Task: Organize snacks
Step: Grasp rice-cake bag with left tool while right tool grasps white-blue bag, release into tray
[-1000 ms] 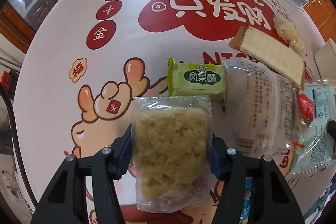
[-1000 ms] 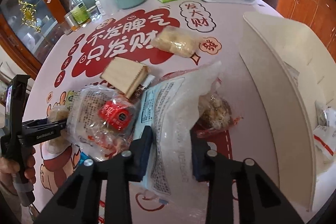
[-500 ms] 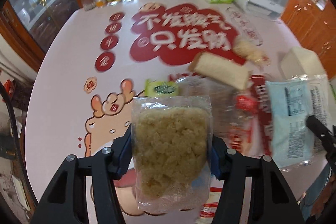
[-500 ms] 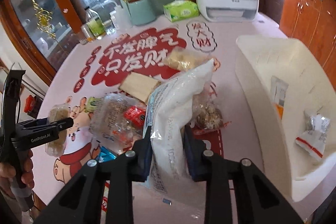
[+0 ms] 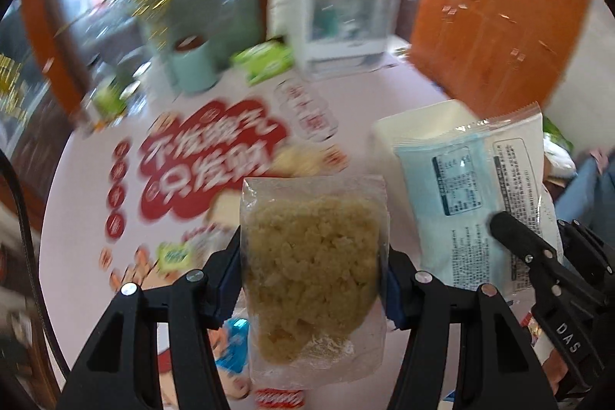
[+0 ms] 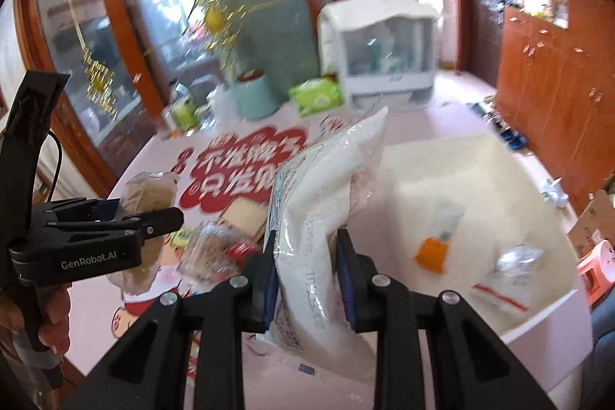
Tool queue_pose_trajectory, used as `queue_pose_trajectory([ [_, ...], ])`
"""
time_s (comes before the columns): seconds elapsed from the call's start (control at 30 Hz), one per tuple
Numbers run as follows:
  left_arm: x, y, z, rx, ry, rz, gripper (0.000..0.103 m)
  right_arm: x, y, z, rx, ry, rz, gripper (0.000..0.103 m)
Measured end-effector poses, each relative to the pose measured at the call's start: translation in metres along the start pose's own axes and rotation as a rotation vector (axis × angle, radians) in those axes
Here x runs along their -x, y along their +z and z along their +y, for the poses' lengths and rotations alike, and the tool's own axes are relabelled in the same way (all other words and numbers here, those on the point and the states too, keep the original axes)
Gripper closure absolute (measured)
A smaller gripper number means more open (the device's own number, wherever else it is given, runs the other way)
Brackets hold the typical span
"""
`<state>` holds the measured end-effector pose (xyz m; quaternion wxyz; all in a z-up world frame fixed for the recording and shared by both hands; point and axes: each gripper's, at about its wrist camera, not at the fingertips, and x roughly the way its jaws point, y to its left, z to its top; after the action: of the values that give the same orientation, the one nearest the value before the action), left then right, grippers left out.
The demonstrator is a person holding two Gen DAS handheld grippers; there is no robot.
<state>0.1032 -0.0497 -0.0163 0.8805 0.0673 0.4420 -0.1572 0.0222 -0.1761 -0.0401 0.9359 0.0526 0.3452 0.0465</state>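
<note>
My left gripper point(image 5: 313, 271) is shut on a clear packet of pale yellow crumbly snack point(image 5: 313, 256) and holds it high above the table. My right gripper point(image 6: 307, 271) is shut on a large white and blue snack bag point(image 6: 326, 202), also lifted; the bag shows at the right of the left wrist view point(image 5: 472, 202). The left gripper with its packet point(image 6: 148, 195) shows at the left of the right wrist view. A white bin point(image 6: 480, 160) at the right holds a few small packets point(image 6: 511, 268).
On the pink table with red lettering point(image 6: 238, 168) lie a tan box point(image 6: 246, 218), a clear bag with a red label point(image 6: 215, 256) and a small green packet point(image 5: 175, 256). A white appliance point(image 6: 380, 56), a teal jar point(image 6: 255, 95) and green tissues point(image 6: 317, 97) stand at the back.
Both grippers have risen well above the table with their packets. The white bag has swung upright and moved right toward the white bin. The views are blurred by motion.
</note>
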Motion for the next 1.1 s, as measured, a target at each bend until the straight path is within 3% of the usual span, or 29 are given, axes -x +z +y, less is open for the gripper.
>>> queue_pose_trajectory([
  [0.33, -0.023, 0.075, -0.129, -0.159, -0.071, -0.09, 0.045, 0.046, 0.02, -0.086, -0.106, -0.27, -0.133, 0.076],
  [0.6, -0.069, 0.098, -0.183, -0.224, -0.04, -0.078, 0.044, 0.032, 0.022, -0.148, -0.194, -0.449, -0.108, 0.075],
  [0.67, -0.081, 0.098, -0.187, -0.241, -0.023, -0.057, 0.036, 0.026, 0.019, -0.158, -0.213, -0.461, -0.083, 0.073],
  [0.73, -0.086, 0.095, -0.19, -0.248, 0.008, -0.051, 0.01, 0.019, 0.016, -0.166, -0.231, -0.464, -0.053, 0.071],
  [0.83, -0.088, 0.087, -0.188, -0.262, 0.039, -0.065, 0.006, 0.014, 0.008, -0.168, -0.229, -0.471, -0.036, 0.064],
  [0.9, -0.091, 0.084, -0.185, -0.269, 0.056, -0.044, 0.006, 0.014, 0.004, -0.164, -0.21, -0.49, -0.041, 0.047],
  [0.93, -0.093, 0.08, -0.181, -0.266, 0.059, -0.029, 0.006, 0.015, 0.002, -0.161, -0.2, -0.496, -0.047, 0.044],
  [1.1, -0.09, 0.066, -0.167, -0.24, 0.058, 0.005, 0.006, 0.017, -0.004, -0.147, -0.164, -0.487, -0.05, 0.041],
])
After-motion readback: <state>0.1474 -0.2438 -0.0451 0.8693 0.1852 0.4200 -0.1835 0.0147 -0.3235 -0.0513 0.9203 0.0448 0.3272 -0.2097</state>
